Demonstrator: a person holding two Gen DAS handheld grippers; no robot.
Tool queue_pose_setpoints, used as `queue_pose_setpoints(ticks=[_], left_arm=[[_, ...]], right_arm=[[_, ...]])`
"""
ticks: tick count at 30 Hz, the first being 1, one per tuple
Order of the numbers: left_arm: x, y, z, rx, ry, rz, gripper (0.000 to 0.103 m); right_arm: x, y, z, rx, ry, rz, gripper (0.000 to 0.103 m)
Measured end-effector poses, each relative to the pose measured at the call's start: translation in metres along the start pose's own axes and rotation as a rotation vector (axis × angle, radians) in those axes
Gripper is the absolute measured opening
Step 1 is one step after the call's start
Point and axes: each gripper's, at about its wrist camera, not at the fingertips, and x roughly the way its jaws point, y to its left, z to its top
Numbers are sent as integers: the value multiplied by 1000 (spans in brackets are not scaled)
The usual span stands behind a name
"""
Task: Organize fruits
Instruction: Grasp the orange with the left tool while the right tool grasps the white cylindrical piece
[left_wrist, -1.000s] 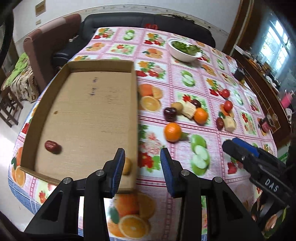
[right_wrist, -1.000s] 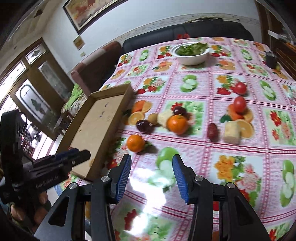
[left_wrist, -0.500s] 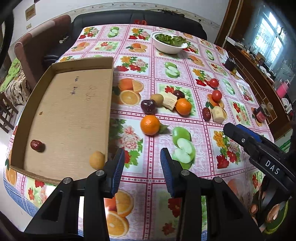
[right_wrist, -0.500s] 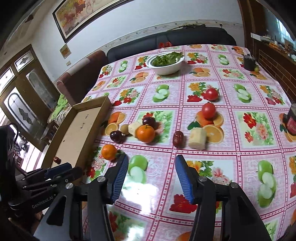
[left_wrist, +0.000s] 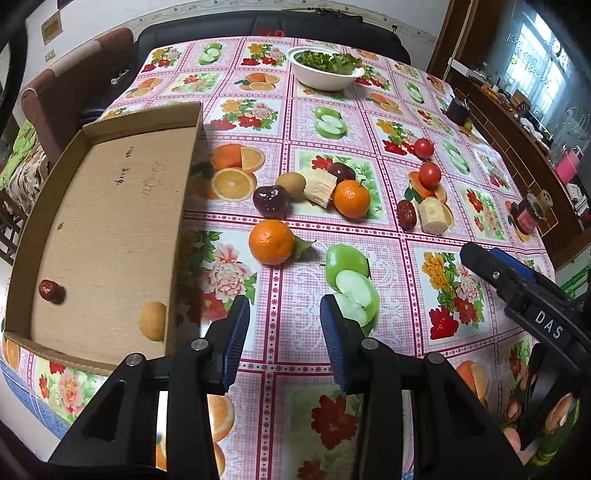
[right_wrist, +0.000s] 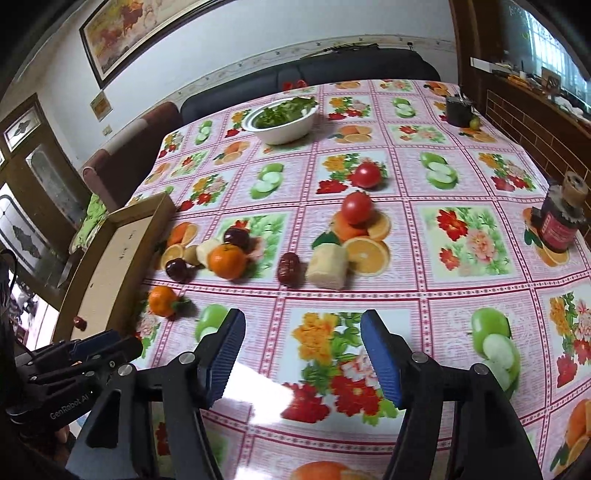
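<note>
Fruit lies loose on the worktop (left_wrist: 280, 302) ahead of both grippers, and two pieces already sit in the box (left_wrist: 110, 221). The left gripper (left_wrist: 284, 332) hangs released, nothing between its pads; the right gripper (right_wrist: 303, 354) is released too, its jaws having just been opening over bare cloth.

Nearest, just beyond the left gripper, is a mandarin (left_wrist: 271, 242) with a leaf: light, firm, round, likely to roll, so pinch it across its middle. To the left gripper's left, inside the box, rest a yellow fruit (left_wrist: 152, 320) and a date (left_wrist: 50, 291).

Further ahead of the right gripper lie a date (right_wrist: 289, 268), small, wrinkled and easy to hold, and a pale cut chunk (right_wrist: 328, 266), stiff and probably fibrous.

Beyond these, two tomatoes (right_wrist: 356, 208) look smooth and soft-skinned; a gentle squeeze suits them, as hard pressure could bruise them.
</note>
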Motion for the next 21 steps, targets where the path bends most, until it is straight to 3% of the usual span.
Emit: queue_pose_setpoints(ticks=[21], left_arm=[[43, 6, 33, -41, 41, 6, 37]], right_arm=[[45, -23, 13, 26, 54, -53, 64]])
